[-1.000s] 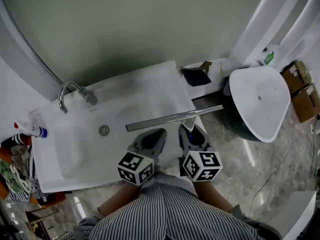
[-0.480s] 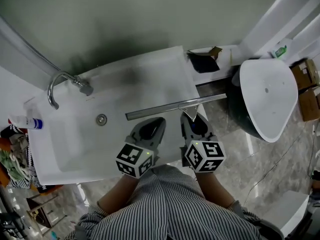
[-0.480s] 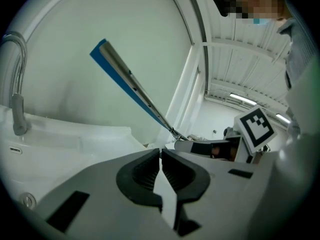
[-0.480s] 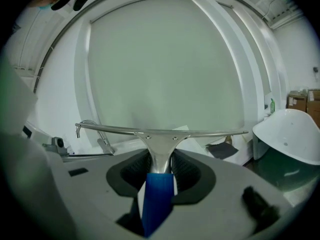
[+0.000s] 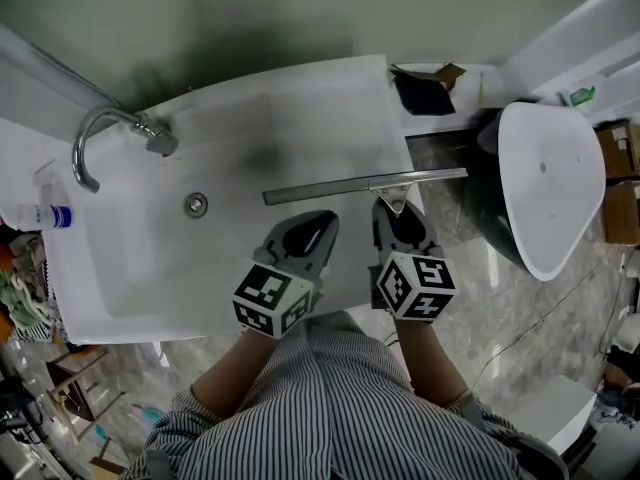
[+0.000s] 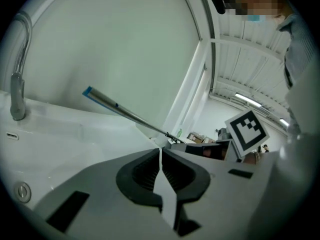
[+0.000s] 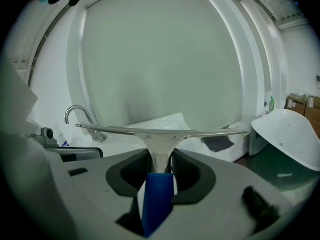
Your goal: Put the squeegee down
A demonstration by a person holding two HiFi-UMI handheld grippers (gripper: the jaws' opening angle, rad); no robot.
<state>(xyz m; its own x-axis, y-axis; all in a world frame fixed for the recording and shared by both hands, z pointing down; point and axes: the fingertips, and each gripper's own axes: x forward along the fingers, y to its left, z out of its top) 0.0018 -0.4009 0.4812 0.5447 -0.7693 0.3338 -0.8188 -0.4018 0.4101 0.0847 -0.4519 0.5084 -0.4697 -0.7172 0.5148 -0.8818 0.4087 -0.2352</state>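
The squeegee [image 5: 350, 186] has a long metal blade bar, and its blue handle [image 7: 157, 194] sits between the jaws of my right gripper [image 5: 394, 214], which is shut on it. The bar [image 7: 160, 131] lies crosswise just ahead of the jaws, above the front right part of the white sink [image 5: 110, 303]. My left gripper [image 5: 322, 226] is beside it on the left, jaws shut with nothing in them [image 6: 160, 151]. In the left gripper view the bar [image 6: 125, 113] slants across above the sink.
A chrome faucet [image 5: 98, 140] and a drain [image 5: 196, 205] are at the sink's left. A spray bottle [image 5: 40, 215] lies at the far left rim. A dark cloth [image 5: 425, 93] lies behind the sink's right end. A white basin-shaped fixture [image 5: 550, 183] stands to the right.
Both grippers have sunk lower over the sink's front right part. The squeegee stays held in the right one and its bar stays level.
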